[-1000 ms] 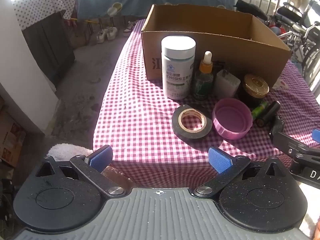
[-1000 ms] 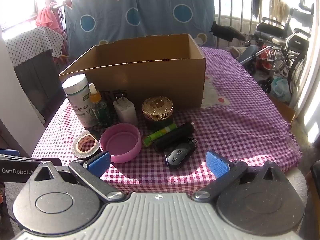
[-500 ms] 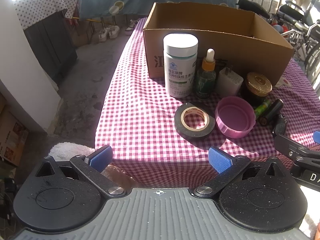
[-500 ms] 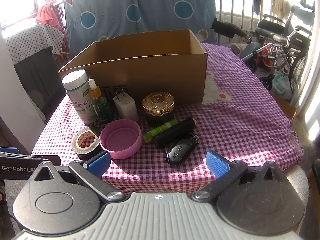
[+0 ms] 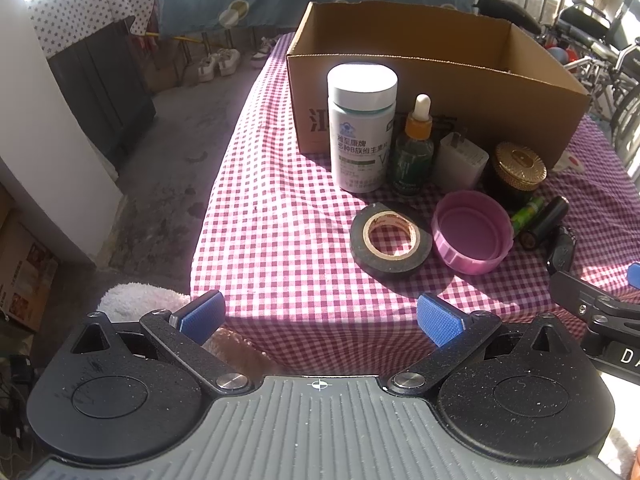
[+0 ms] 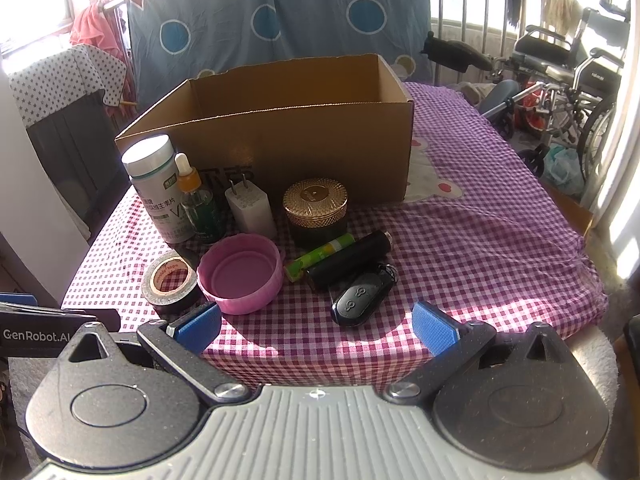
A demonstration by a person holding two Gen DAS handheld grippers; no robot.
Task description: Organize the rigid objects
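Tape roll point(image 5: 391, 243) beside pink lid point(image 5: 473, 232), untouched

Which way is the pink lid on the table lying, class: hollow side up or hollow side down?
Hollow side up. Both wrist views show the pink lid's inner floor inside its raised rim, resting on the checked tablecloth.

Upright bottles point(image 5: 362, 128), tape roll point(image 5: 391, 242) and pink lid point(image 6: 240, 273) front the open box point(image 6: 296, 128).

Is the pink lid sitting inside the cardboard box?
No, the pink lid lies open side up on the checked tablecloth, in front of the cardboard box, beside the roll of black tape.
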